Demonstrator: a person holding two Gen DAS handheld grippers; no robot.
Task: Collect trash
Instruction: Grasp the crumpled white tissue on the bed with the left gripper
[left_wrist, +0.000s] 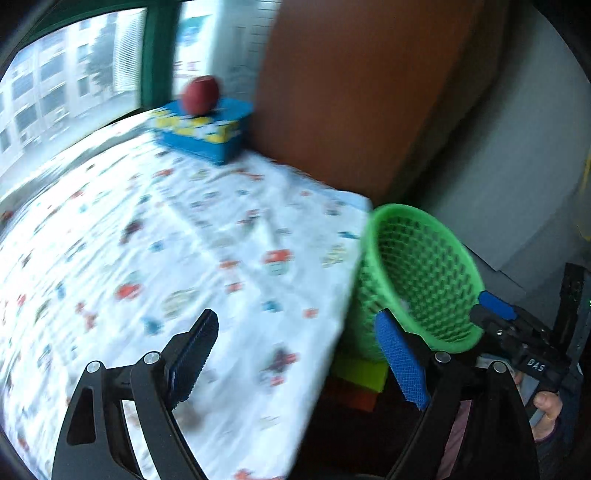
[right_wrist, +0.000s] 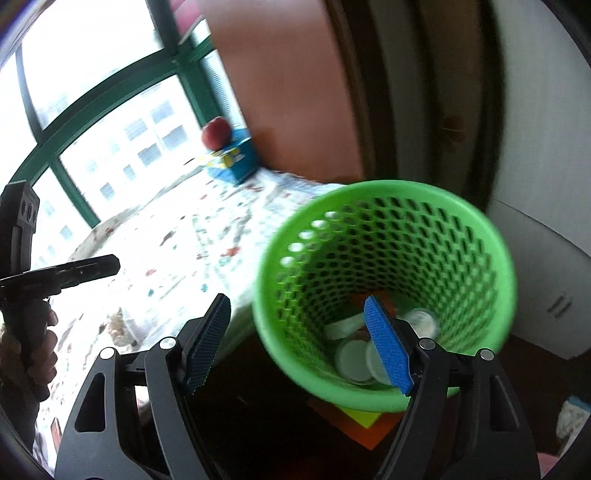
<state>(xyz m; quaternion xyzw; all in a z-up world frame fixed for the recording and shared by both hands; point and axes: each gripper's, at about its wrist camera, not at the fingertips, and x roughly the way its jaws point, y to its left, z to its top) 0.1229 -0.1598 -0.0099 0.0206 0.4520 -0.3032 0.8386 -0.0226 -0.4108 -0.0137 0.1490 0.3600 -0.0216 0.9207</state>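
Nearest to me, the right gripper (right_wrist: 299, 343) has its fingers (right_wrist: 388, 350) spread wide with nothing between them; one blue pad hangs over the mouth of the green basket (right_wrist: 480, 236), the other outside its wall. The left gripper (left_wrist: 295, 362) is likewise wide open and empty, hovering over the near edge of the surface (left_wrist: 184, 236) with its printed white cloth.

The basket sits just off that edge, tilted, apparently resting on coloured blocks (right_wrist: 360, 419) below. In its bottom lie pale round lids (right_wrist: 352, 360) and some clear plastic scraps. I'd judge it light, thin-walled and springy, so it would flex if squeezed hard; the thick rolled rim looks the firmest place to pinch.

Farther off, a red apple (left_wrist: 200, 94) rests on a blue box (left_wrist: 207, 129) beside the window (left_wrist: 74, 74).
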